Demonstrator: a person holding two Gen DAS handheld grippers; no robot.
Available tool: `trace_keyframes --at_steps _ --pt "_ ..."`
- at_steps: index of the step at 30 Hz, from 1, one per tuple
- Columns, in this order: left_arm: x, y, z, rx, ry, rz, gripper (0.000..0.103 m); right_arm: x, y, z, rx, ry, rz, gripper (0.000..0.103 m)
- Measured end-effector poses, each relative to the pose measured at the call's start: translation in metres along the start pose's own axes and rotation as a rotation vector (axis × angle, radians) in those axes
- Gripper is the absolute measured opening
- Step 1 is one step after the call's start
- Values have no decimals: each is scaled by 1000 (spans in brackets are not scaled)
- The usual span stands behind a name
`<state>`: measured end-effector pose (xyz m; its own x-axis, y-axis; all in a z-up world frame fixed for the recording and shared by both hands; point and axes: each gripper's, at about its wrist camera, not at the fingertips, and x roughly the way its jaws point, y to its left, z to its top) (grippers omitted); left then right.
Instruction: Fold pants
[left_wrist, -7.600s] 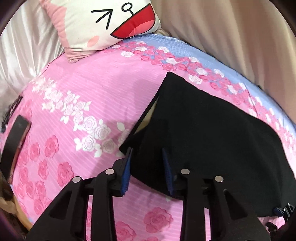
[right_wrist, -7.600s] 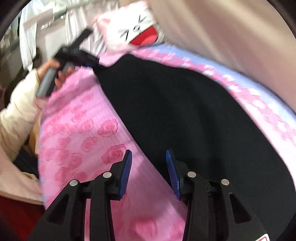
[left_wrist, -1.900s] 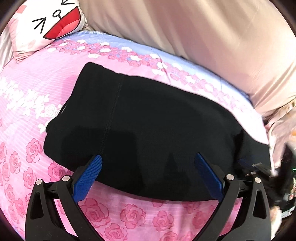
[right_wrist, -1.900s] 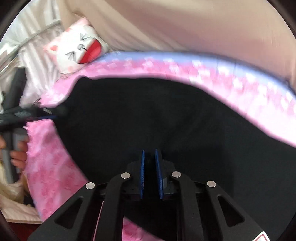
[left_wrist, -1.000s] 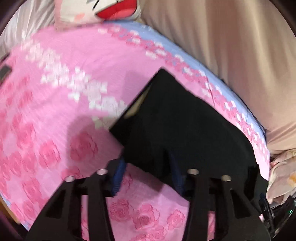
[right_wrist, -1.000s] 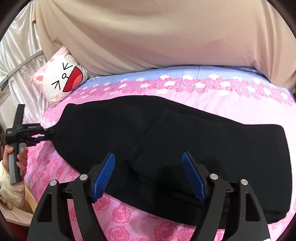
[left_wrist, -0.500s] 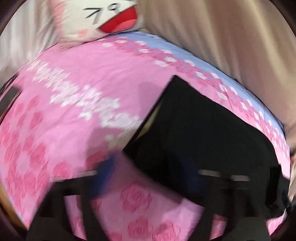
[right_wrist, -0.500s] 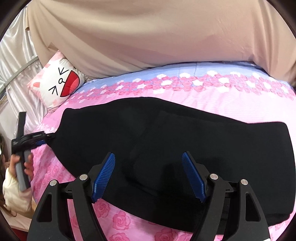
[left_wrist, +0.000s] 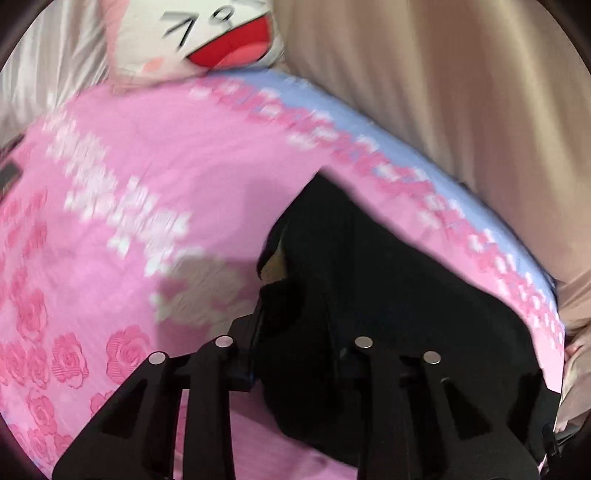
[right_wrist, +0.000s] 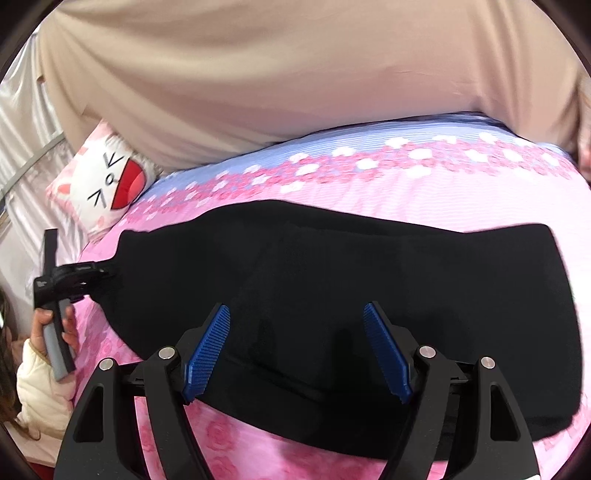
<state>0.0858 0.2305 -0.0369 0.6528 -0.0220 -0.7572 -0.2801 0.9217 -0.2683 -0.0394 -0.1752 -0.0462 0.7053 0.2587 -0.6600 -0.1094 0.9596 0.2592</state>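
Midway through the fold, the left hand-held gripper (left_wrist: 295, 332) gripped the black pants (right_wrist: 351, 295) at nine o'clock on the bed (right_wrist: 406, 184); the right hand-held gripper (right_wrist: 297, 350) hovered released, likely due to pinch the opposite end.

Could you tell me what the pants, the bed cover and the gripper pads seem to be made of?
Pants: soft matte black fabric, maybe a knit; it drapes and shows no shine. Bed cover: thin printed cloth with fine ribbed lines under the roses. Right gripper pads: blue, ridged, probably rubber or plastic.
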Motion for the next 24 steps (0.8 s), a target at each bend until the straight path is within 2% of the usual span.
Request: trace_keyframes --at_steps 2,5,7,9,12,14,16,18,20,21,22,23,24 --pt "-21 -26 6 72 -48 -38 24 -10 -13 -1 30 -23 -19 73" --pt "-67 -92 8 223 -129 -158 24 -23 -36 -2 84 -60 -42 73" --pt "-94 -142 -1 333 -166 -251 24 -31 -53 -3 128 -81 -51 73" --pt "-113 -194 -20 439 -163 -346 24 -40 -68 -5 169 -102 -58 73" --pt "-114 -257 -56 567 -108 -435 24 -57 -92 -13 221 -135 -78 73" --pt "-98 -294 -90 633 -15 -468 24 -70 -106 -17 245 -150 -95 73" --pt "-75 -319 -121 677 75 -459 25 -84 -119 -24 264 -162 -117 74" --pt "-50 -333 -154 722 146 -404 26 -95 -130 -31 284 -170 -131 74" --pt "-41 -336 -177 772 150 -334 39 -102 -138 -35 298 -172 -136 74" --pt "-45 -335 -185 788 139 -322 60 -105 -141 -36 301 -171 -135 75" --pt "-53 -333 -190 792 159 -360 81 -106 -142 -36 302 -171 -133 75" --pt "-62 -329 -191 789 169 -404 92 -106 -143 -35 301 -170 -123 75" --pt "-71 -328 -190 787 155 -421 97 -105 -142 -33 297 -168 -108 75"
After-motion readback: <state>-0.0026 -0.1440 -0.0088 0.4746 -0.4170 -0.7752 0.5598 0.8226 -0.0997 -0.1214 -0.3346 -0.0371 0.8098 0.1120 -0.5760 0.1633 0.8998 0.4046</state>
